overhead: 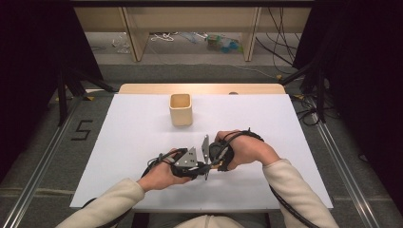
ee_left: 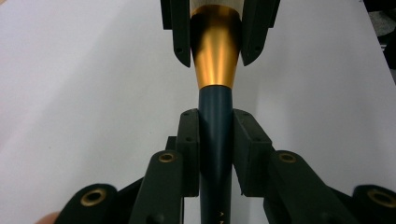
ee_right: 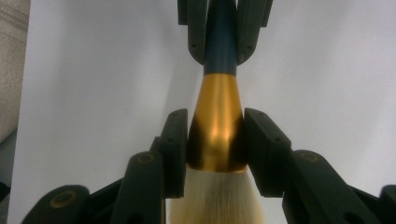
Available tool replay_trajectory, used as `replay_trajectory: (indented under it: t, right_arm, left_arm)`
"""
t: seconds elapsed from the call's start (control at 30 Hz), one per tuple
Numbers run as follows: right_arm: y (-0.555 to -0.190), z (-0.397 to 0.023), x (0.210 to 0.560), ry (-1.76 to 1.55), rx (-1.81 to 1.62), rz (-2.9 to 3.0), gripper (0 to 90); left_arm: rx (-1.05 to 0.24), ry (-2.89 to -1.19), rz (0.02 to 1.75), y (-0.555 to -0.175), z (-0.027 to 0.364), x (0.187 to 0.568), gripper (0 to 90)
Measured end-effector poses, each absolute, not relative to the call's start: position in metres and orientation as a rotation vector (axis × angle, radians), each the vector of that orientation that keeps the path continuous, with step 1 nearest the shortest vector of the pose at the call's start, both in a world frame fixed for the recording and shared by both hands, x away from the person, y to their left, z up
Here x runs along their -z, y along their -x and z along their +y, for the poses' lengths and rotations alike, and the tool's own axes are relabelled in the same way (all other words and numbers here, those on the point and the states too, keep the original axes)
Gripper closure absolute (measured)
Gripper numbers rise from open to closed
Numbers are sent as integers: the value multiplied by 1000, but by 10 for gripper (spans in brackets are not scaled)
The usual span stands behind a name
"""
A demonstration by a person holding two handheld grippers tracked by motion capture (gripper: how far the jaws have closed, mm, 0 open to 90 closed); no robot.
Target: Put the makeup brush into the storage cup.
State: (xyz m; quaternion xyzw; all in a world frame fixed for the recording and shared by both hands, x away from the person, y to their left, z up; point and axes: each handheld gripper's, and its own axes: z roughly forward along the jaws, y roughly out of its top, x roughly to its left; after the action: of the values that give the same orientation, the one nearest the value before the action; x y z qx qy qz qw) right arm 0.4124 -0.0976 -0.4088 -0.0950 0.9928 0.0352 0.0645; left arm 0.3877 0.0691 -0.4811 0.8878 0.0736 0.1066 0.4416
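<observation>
A brush with a dark blue handle [ee_left: 215,107], a gold ferrule [ee_right: 217,107] and pale bristles [ee_right: 215,200] hangs level between my two grippers, just above the white table [overhead: 133,142]. In the high view the brush [overhead: 213,166] is a small sliver between the hands near the table's front middle. My left gripper [ee_left: 215,135] is shut on the blue handle. My right gripper [ee_right: 215,140] is shut on the gold ferrule, facing the left one nose to nose. The right gripper's fingers [ee_left: 180,32] show at the top of the left gripper view.
A beige square cup [overhead: 181,109] stands upright and open at the table's far middle, well beyond the hands. White tabletop lies on both sides of the hands. Cables and shelf legs [overhead: 135,38] are on the floor behind the table.
</observation>
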Motion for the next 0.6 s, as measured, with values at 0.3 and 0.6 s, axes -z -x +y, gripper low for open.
replay_trajectory:
  t: [0.3, 0.6]
  right_arm:
    - [-412, -97, 409, 287, -115, 2997, 622]
    - [-414, -97, 407, 309, -121, 2977, 620]
  left_arm:
    - [-272, -2219, 166, -388, 71, 479, 744]
    - [-307, -2214, 154, -388, 72, 478, 745]
